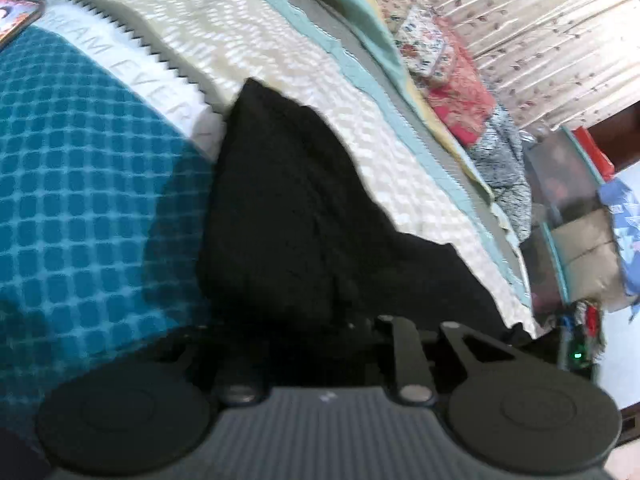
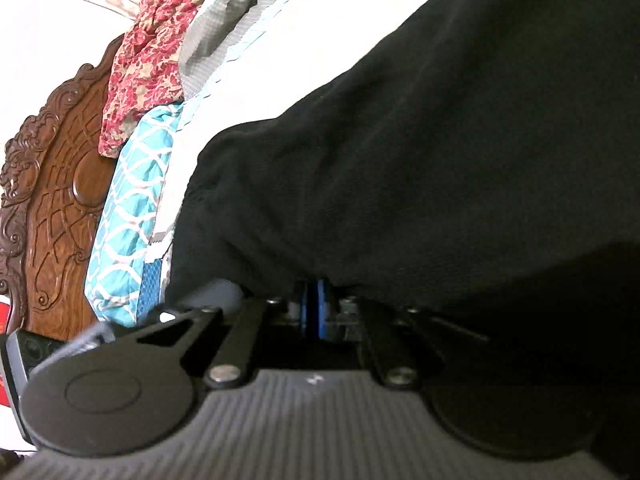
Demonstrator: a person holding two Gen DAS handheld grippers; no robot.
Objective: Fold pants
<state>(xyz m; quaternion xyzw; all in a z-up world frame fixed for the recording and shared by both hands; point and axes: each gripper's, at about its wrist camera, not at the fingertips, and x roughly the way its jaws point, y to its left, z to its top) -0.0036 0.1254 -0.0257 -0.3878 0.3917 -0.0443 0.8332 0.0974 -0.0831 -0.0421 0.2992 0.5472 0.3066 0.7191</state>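
The right gripper point(image 2: 314, 312) has its blue pads point(image 2: 322, 308) pressed together right at the edge of the black pants point(image 2: 440, 152), and the cloth bunches up over the tips, so it looks pinched onto the fabric. The pants fill most of that view, draped up and over toward the right.

The left gripper point(image 1: 320, 332) is harder to read. Its fingertips are buried in the dark cloth at the near end of the pants point(image 1: 288, 200), so I can't really see how the jaws stand or whether they've got a hold on anything.

From the left side you can see the pants lying on the bed in a dark heap that comes to a point at the far end. They sit on a white textured blanket point(image 1: 248, 36), right beside a teal checked cover point(image 1: 80, 168) with a white lettered band. A phone point(image 1: 16, 12) lies at the far corner of that cover.

Further out: a red floral cloth point(image 2: 148, 60) and a teal patterned pillow point(image 2: 128, 208) against a carved wooden headboard point(image 2: 52, 184). On the other side there's a pile of patterned bedding point(image 1: 452, 92) along the bed's edge and a printed curtain point(image 1: 540, 32) behind it.
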